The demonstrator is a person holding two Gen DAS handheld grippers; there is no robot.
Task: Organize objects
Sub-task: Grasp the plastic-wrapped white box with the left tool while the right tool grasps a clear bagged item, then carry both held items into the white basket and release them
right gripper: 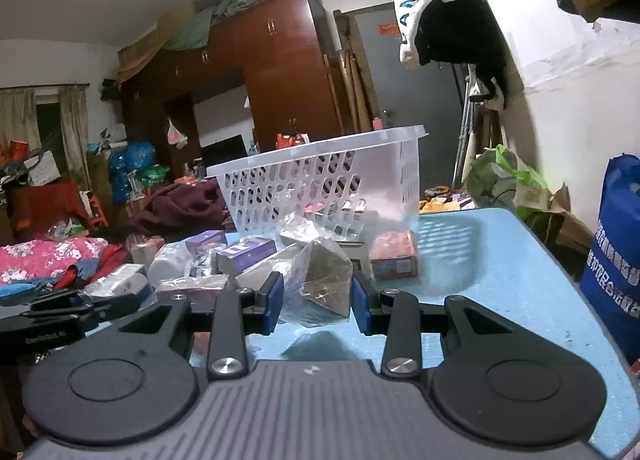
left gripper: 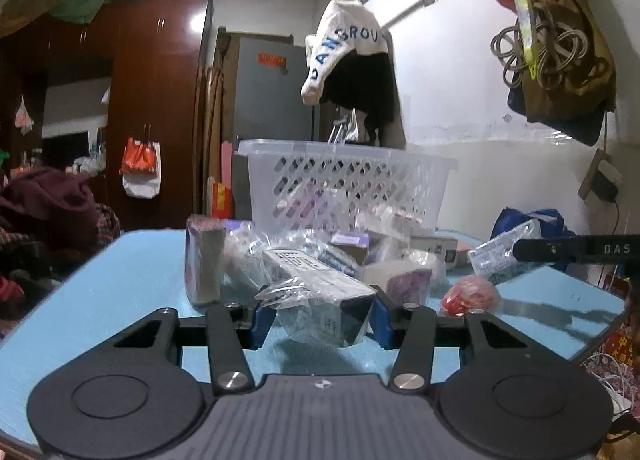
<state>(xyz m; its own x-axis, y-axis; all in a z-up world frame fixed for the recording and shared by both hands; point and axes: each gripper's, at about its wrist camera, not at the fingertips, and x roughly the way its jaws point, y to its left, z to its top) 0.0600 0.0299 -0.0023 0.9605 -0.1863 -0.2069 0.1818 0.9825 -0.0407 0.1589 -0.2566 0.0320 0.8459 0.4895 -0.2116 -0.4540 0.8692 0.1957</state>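
With a few items inside the white basket (left gripper: 344, 180), most packets remained on the worktop (left gripper: 132, 280) before it, each hand-held gripper, left (left gripper: 322, 318) and right (right gripper: 318, 300), clamped on one wrapped box (left gripper: 320, 300) (right gripper: 320, 284).

Left hand-held gripper (left gripper: 322, 318) clamped, right hand-held gripper (right gripper: 317, 300) clamped

Brown wardrobe (left gripper: 156, 108) — hanging white garment (left gripper: 344, 44)

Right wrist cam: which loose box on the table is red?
The red box right of the pile, in front of the white basket; the others are purple or plastic-wrapped.
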